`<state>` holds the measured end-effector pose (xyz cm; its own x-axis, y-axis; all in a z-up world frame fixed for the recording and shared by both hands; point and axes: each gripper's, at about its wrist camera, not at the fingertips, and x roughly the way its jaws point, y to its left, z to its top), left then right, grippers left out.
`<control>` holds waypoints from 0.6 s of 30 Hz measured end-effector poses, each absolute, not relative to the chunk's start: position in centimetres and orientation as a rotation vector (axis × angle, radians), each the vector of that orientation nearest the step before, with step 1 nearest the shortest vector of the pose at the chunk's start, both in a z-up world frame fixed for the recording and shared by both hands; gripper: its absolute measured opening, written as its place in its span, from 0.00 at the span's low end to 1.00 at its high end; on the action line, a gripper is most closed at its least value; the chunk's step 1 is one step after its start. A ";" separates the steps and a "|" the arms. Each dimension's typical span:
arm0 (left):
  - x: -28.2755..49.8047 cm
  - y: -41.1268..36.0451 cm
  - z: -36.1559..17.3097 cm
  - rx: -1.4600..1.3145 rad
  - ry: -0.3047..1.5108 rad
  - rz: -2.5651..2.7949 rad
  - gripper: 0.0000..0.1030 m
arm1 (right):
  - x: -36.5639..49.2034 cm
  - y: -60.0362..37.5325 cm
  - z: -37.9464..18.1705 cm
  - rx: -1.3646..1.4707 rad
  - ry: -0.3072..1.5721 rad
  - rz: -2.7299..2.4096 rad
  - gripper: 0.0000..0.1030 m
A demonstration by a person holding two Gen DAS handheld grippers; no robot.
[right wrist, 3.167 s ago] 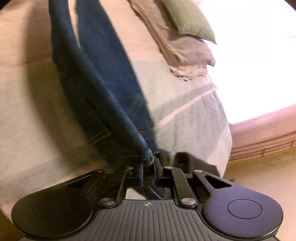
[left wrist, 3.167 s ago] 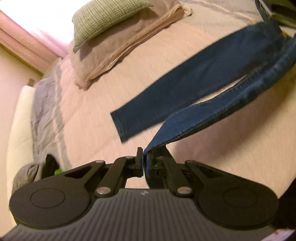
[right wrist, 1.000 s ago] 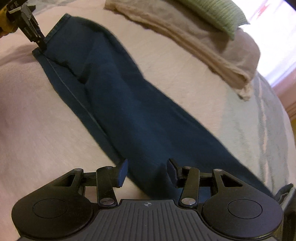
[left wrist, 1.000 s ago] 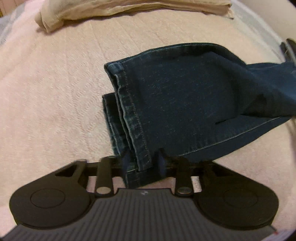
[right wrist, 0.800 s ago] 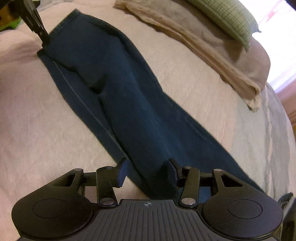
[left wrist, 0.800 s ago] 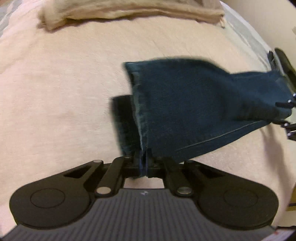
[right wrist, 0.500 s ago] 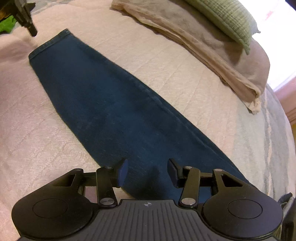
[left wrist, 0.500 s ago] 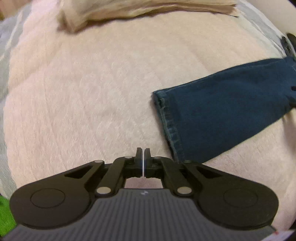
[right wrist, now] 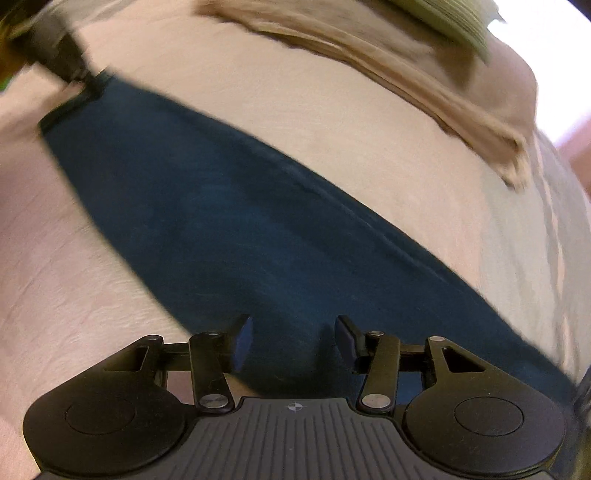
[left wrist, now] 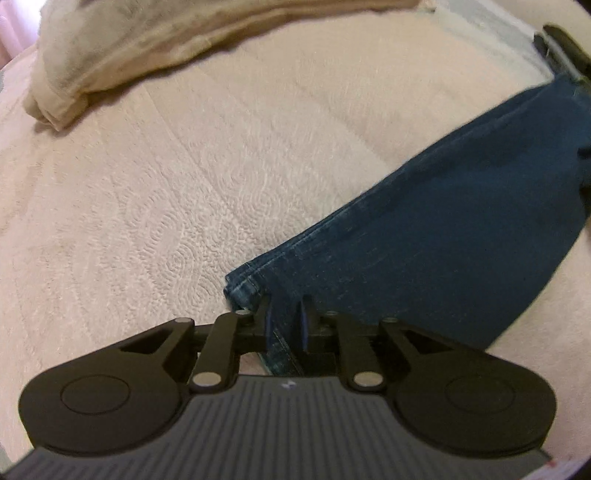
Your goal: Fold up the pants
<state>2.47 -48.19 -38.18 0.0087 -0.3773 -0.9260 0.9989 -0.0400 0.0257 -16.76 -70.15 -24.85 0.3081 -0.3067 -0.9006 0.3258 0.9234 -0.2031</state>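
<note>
Dark blue jeans (left wrist: 443,221) lie flat on the bed, folded lengthwise with one leg on the other. My left gripper (left wrist: 286,321) stands at the leg hem. Its jaws are opening and stand a narrow gap apart, with the hem's corner between them. In the right wrist view the jeans (right wrist: 240,221) run from upper left to lower right. My right gripper (right wrist: 293,341) hangs open just over their wider end, denim showing between its fingers. The left gripper (right wrist: 90,83) appears blurred at the far hem there. The right gripper's body (left wrist: 561,48) shows at the left view's upper right edge.
The jeans rest on a pale pink quilted bedspread (left wrist: 147,184). A folded beige blanket (left wrist: 147,48) lies across the far side, with a green pillow (right wrist: 454,18) on top of it. Grey striped bedding (right wrist: 535,240) lies to the right.
The left gripper let go of the hem, swung off to the left shut, then came back to the hem with its jaws parted. The top leg settled flat. The right gripper stayed open and sank slightly.
</note>
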 end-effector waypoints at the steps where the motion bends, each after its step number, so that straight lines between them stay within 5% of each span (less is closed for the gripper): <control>1: 2.3 -48.3 -38.4 0.972 0.887 -1.375 0.11 | -17.4 -71.3 -25.1 0.069 1.180 -0.433 0.46; 9: -4.3 -50.9 -33.5 0.995 0.805 -1.317 0.12 | -25.7 -77.7 -21.4 0.303 0.995 -0.619 0.47; 18: -19.3 -62.3 -32.6 1.063 0.718 -1.624 0.33 | -33.2 -90.4 -20.1 0.065 1.048 -0.483 0.47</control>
<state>-19.27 -62.31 -32.62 -0.0880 -0.4260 -0.9004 0.9527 -0.2999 0.0488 -33.17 -90.45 -20.10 0.4049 -0.3519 -0.8439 0.4124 0.8940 -0.1749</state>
